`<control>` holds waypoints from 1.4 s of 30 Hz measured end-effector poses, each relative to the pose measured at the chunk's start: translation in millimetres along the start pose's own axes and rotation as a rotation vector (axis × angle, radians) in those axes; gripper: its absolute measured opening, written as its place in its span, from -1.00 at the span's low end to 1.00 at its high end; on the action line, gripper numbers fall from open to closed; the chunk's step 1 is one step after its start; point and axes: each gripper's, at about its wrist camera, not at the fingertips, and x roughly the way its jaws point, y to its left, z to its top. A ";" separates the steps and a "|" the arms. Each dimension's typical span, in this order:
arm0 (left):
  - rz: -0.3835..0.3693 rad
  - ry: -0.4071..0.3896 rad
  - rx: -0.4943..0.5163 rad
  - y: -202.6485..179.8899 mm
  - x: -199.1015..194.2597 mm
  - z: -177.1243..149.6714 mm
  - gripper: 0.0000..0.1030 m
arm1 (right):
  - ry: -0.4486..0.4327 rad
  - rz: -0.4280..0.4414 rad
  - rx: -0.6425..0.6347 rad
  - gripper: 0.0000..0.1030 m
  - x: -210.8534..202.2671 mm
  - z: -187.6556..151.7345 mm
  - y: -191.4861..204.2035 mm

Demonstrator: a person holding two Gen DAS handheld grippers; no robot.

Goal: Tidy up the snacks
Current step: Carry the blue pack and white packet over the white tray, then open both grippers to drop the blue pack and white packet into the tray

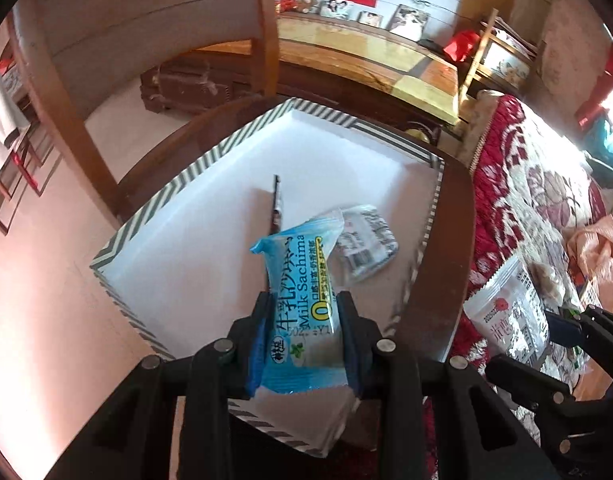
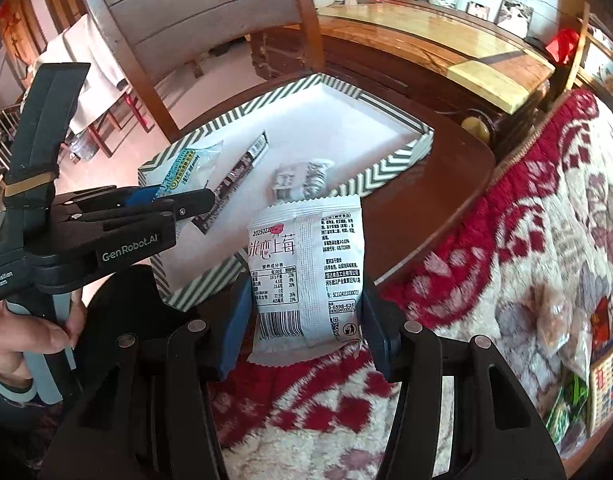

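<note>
Carrying snacks to tray (image 1: 210,156): left gripper (image 1: 304,312) clamped on blue pack (image 1: 296,280), right gripper (image 2: 306,312) on white pack (image 2: 306,264); next, release inside.

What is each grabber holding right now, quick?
Left gripper: closed on the blue Milk Sachima packet, over the striped tray.
Right gripper: closed on the white snack packet.
</note>
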 end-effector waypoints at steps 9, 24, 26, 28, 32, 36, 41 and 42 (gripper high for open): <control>0.013 0.037 -0.085 32.7 14.2 4.5 -0.33 | 0.026 0.016 -0.053 0.00 21.0 24.0 17.6; 0.023 0.105 -0.115 58.6 39.7 12.2 -0.33 | 0.105 0.036 -0.116 0.00 82.4 64.8 45.8; 0.022 0.117 -0.109 58.0 42.4 12.4 -0.33 | 0.127 0.026 -0.116 0.00 93.7 66.1 46.7; 0.043 0.130 -0.110 59.1 45.1 11.7 -0.33 | 0.149 0.023 -0.123 0.00 103.2 66.8 49.5; 0.034 0.166 -0.117 63.2 52.0 10.4 -0.33 | 0.173 0.030 -0.129 0.00 113.5 65.8 51.9; 0.061 0.176 -0.106 60.7 53.3 10.2 -0.14 | 0.175 0.049 -0.137 0.00 118.8 61.4 55.6; 0.071 0.168 -0.125 65.8 49.9 8.9 0.35 | 0.157 0.065 -0.105 0.05 111.9 58.7 51.4; 0.065 0.162 -0.128 66.3 48.0 9.0 0.43 | 0.150 0.063 -0.099 0.07 109.4 58.6 50.3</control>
